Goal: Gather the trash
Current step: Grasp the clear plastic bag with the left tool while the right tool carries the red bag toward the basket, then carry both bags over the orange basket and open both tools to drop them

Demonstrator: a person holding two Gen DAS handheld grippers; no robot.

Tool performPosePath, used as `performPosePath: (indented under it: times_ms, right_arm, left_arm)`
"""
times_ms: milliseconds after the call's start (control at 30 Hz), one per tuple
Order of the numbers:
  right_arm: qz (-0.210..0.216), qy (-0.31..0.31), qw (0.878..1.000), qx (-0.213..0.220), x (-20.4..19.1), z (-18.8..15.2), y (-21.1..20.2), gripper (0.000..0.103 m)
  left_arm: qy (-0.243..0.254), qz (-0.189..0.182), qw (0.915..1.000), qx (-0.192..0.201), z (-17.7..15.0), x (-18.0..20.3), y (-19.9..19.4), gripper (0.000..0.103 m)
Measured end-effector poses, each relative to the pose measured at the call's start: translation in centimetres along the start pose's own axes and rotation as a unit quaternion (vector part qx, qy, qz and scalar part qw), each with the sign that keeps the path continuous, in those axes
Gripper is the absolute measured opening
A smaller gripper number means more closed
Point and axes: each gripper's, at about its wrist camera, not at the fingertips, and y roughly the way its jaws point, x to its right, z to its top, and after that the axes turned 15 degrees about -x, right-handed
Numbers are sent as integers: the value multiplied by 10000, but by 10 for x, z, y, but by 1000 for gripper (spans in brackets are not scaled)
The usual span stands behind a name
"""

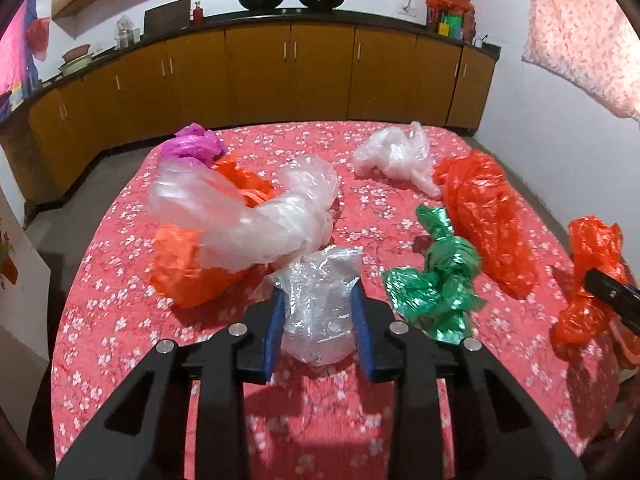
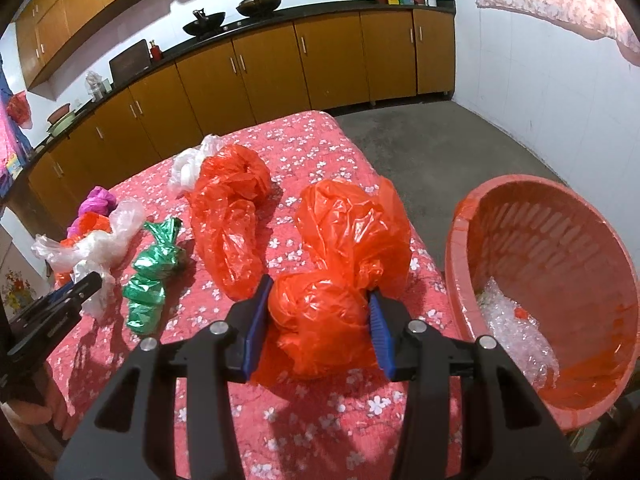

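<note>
The right gripper (image 2: 318,314) held an orange bag (image 2: 340,264) just beside the basket (image 2: 560,216). The left gripper (image 1: 318,314) had its fingers narrowed around a clear bag (image 1: 320,304) (pads apparently pressing). Slippery film could slide free if lifted fast.

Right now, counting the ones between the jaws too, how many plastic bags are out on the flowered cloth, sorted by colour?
orange bags: 4 (the two left ones are split by a clear bag and might be one)
clear or white bags: 3
green bag: 1
magenta bag: 1
Total: 9
</note>
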Motion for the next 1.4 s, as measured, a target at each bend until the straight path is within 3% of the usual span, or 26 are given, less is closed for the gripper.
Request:
performPosePath:
  times_ms: [267, 667, 1400]
  right_arm:
    - [54, -79, 9999, 132, -2, -6, -20, 44]
    - [39, 11, 9992, 392, 9, -11, -54, 44]
    - [-319, 382, 9970, 590, 60, -16, -76, 44]
  left_arm:
    - [46, -224, 9994, 243, -16, -5, -37, 31]
    - [169, -406, 9975, 562, -12, 9, -72, 31]
    - [789, -712, 9901, 913, 3, 68, -95, 31]
